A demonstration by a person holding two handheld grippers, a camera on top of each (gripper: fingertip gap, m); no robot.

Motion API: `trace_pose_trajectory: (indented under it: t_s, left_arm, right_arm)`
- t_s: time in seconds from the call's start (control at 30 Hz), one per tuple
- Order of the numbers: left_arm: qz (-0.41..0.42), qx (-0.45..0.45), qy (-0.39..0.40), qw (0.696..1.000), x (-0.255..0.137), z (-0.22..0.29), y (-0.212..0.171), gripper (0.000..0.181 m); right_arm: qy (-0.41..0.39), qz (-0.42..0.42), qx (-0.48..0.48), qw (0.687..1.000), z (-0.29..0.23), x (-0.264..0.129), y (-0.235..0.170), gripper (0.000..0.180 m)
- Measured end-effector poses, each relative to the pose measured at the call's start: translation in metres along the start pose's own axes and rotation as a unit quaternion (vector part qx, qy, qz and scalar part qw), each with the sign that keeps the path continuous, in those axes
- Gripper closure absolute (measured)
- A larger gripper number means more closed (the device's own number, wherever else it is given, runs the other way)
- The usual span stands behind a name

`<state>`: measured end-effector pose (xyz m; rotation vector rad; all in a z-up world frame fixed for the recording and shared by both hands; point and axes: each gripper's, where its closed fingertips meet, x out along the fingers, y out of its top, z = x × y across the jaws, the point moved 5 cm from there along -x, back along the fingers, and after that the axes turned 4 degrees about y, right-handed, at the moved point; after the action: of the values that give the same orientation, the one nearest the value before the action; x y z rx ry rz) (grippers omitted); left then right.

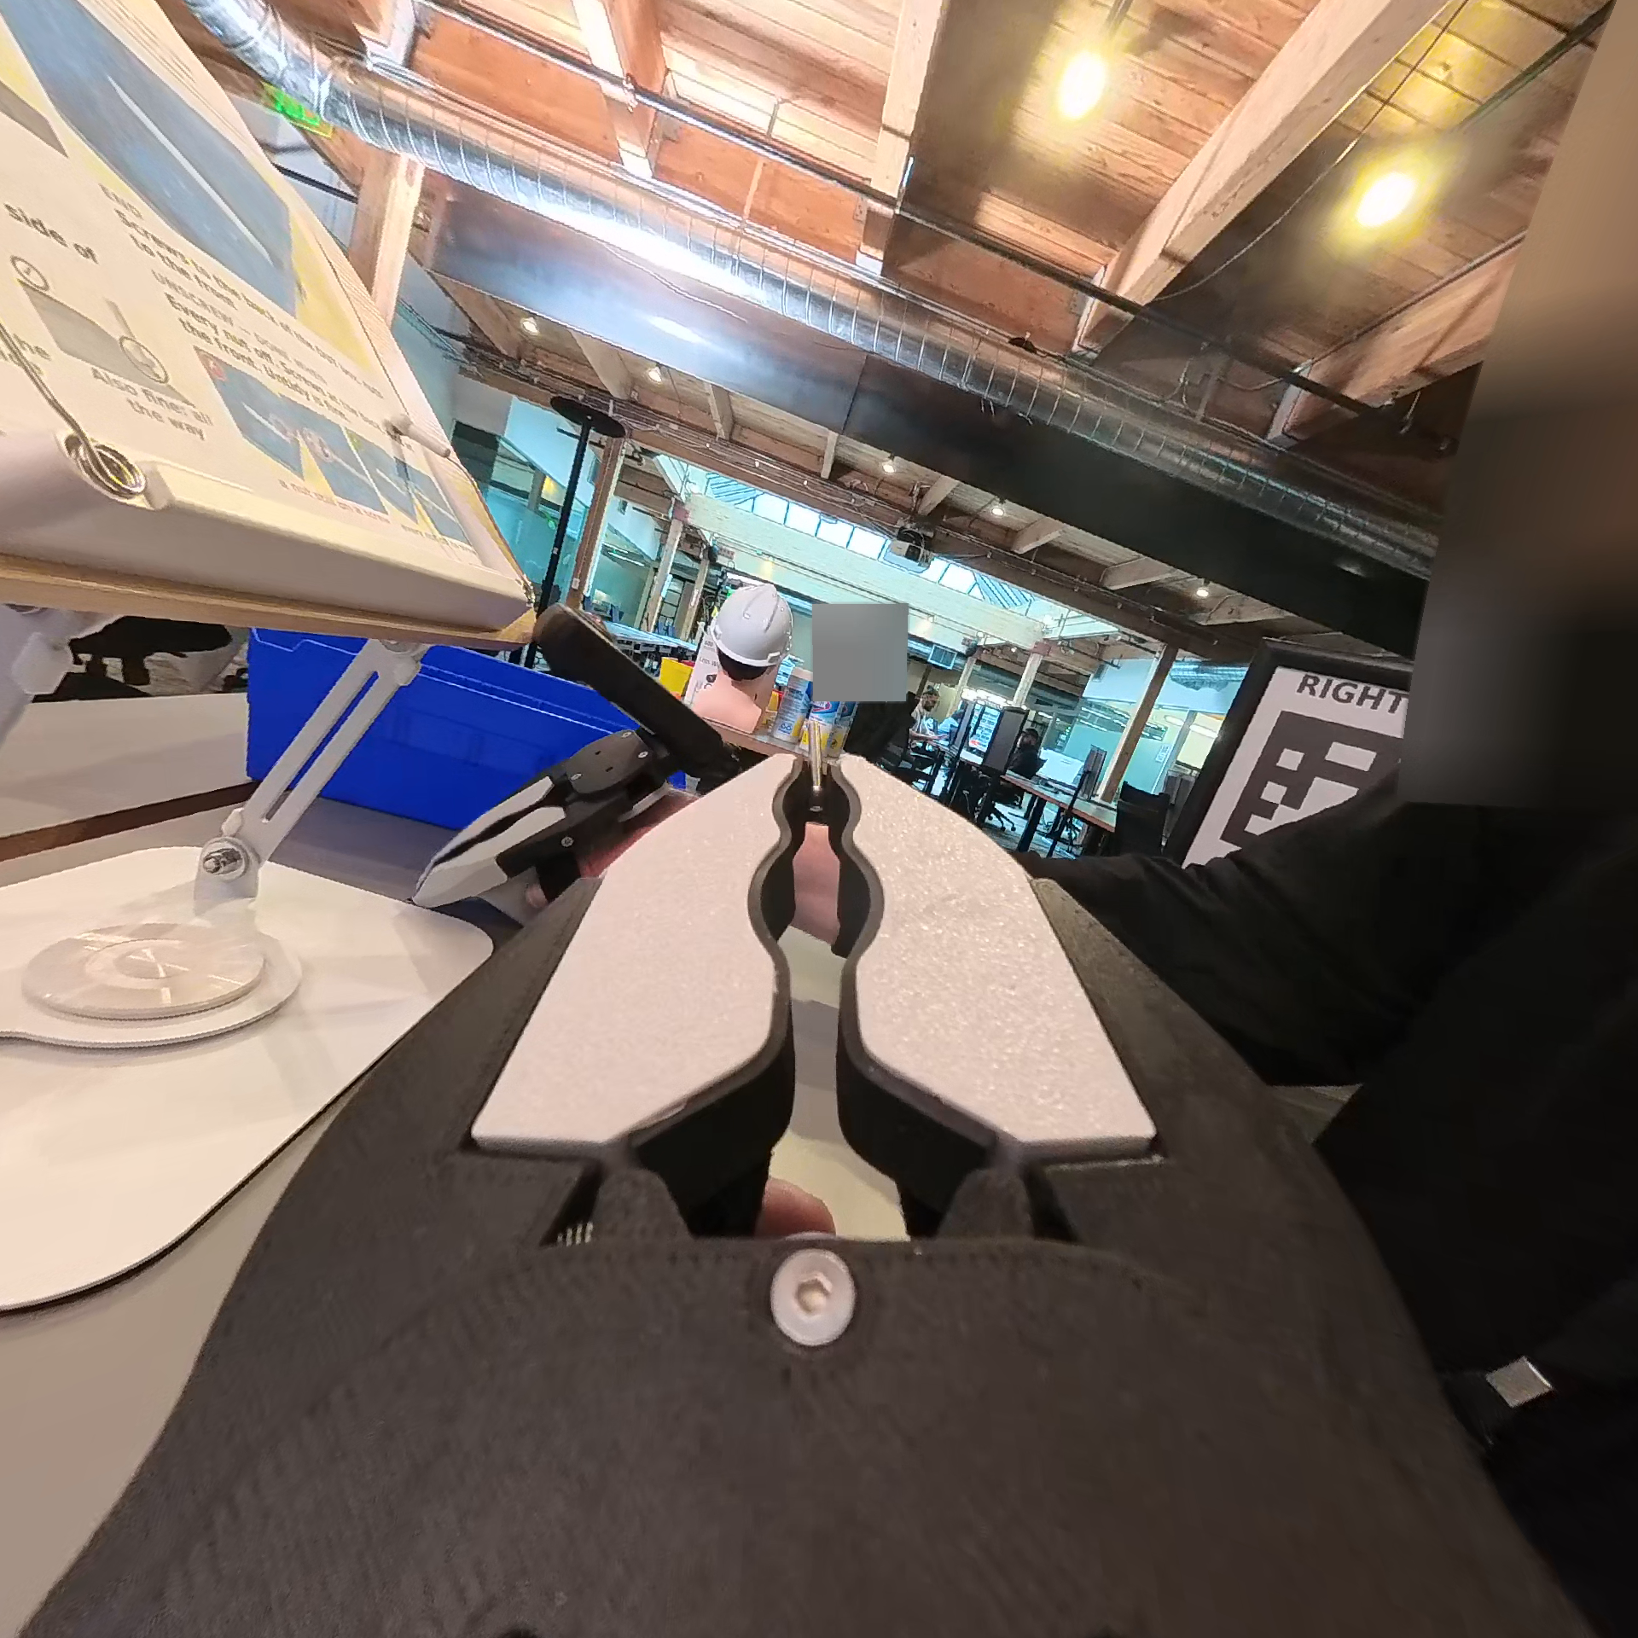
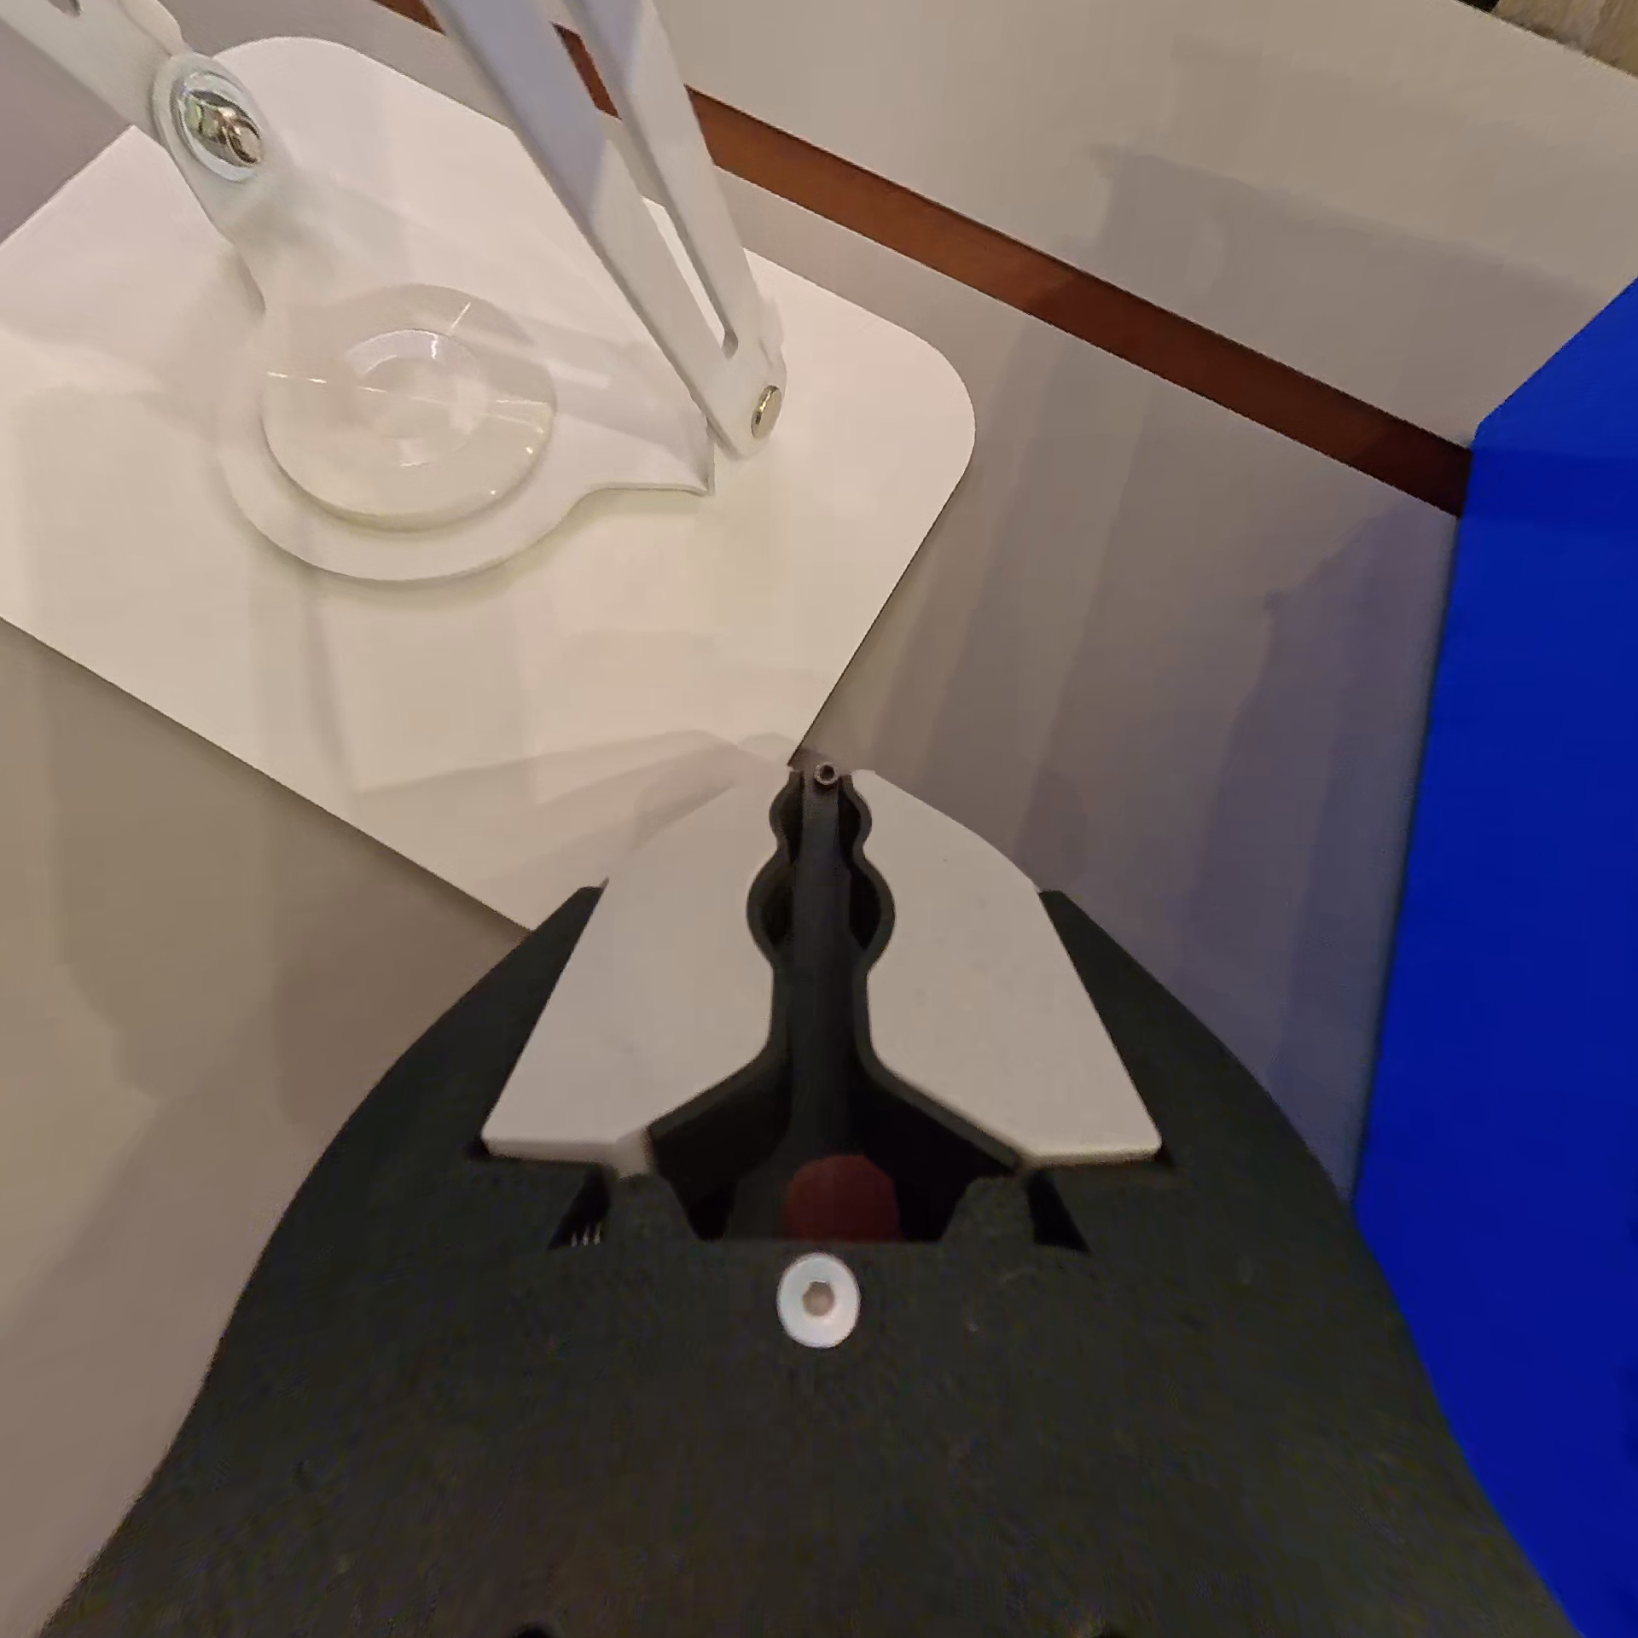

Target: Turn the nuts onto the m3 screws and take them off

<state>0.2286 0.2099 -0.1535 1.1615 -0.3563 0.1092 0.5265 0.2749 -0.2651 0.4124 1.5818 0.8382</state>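
In the left wrist view my left gripper [image 1: 815, 773] is tilted up and away from the table. It is shut on a small metal screw [image 1: 812, 752] that sticks out past the fingertips. In the right wrist view my right gripper [image 2: 824, 783] points down at the table. It is shut on a tiny grey ring-shaped nut [image 2: 826, 776], held above the corner of a white mat [image 2: 532, 638]. The right gripper also shows in the left wrist view [image 1: 434, 886], lower and to the left of the screw, apart from it.
A white stand with a round base [image 2: 408, 425] [image 1: 142, 966] sits on the mat and holds a printed instruction sheet [image 1: 222, 354]. A blue bin [image 2: 1524, 798] [image 1: 425, 718] stands beside it. A person's black sleeve [image 1: 1285, 957] fills the right of the left wrist view.
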Motion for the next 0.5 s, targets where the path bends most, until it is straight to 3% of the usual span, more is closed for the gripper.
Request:
trace_pose_trajectory:
  t_s: [0.23, 0.5]
  left_arm:
    - [-0.001, -0.003, -0.002, 1.0, 0.0001, -0.0004, -0.0009, 0.177]
    - [-0.003, -0.003, -0.002, 1.0, 0.0002, -0.0004, -0.0015, 0.177]
  right_arm:
    - [-0.016, 0.001, -0.002, 1.0, 0.0035, 0.0004, 0.0008, 0.167]
    - [-0.014, 0.002, -0.006, 1.0, 0.0035, 0.0012, 0.0018, 0.179]
